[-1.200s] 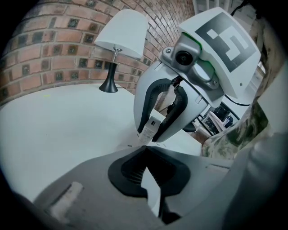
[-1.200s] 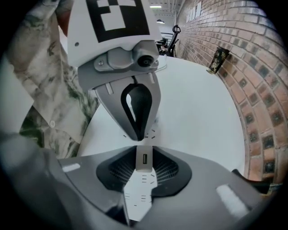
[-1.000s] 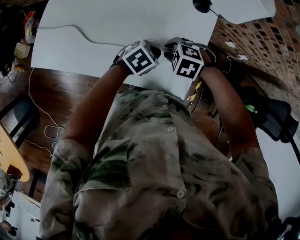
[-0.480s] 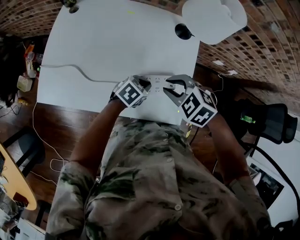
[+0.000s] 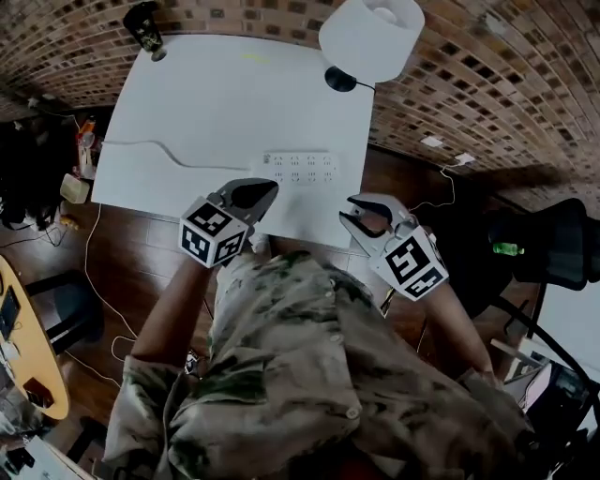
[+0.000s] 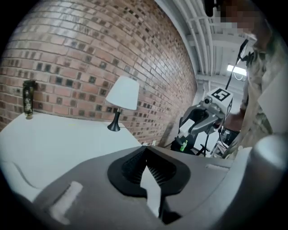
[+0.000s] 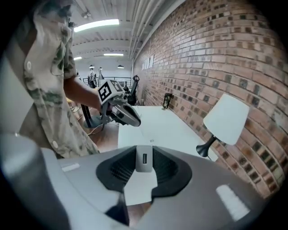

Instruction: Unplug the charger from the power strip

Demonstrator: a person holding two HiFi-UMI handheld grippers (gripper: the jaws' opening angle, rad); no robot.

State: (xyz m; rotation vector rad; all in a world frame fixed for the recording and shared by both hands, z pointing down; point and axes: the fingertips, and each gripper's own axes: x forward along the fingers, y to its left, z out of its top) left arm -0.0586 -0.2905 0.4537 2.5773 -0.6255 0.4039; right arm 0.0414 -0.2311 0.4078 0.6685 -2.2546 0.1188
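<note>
The white power strip [image 5: 300, 167] lies near the front edge of the white table [image 5: 206, 103], its sockets bare and its grey cable [image 5: 150, 145] trailing left. My right gripper [image 5: 361, 220] is raised off the strip, to its near right. In the right gripper view it [image 7: 144, 149] is shut on a small white charger [image 7: 144, 164] with a USB port facing the camera. My left gripper [image 5: 255, 193] hovers to the strip's near left. In the left gripper view its tips [image 6: 145, 149] meet with nothing between them.
A white-shaded lamp [image 5: 370, 37] on a black foot stands at the table's far right corner. A dark bottle [image 5: 142, 26] stands at the far left corner. A brick wall runs behind the table. A black chair [image 5: 553, 248] is on the right, and cables lie on the wooden floor [image 5: 94, 262] at the left.
Both grippers have risen from the power strip and drawn back toward the person. The charger has come away in the right gripper. The two grippers have moved apart.
</note>
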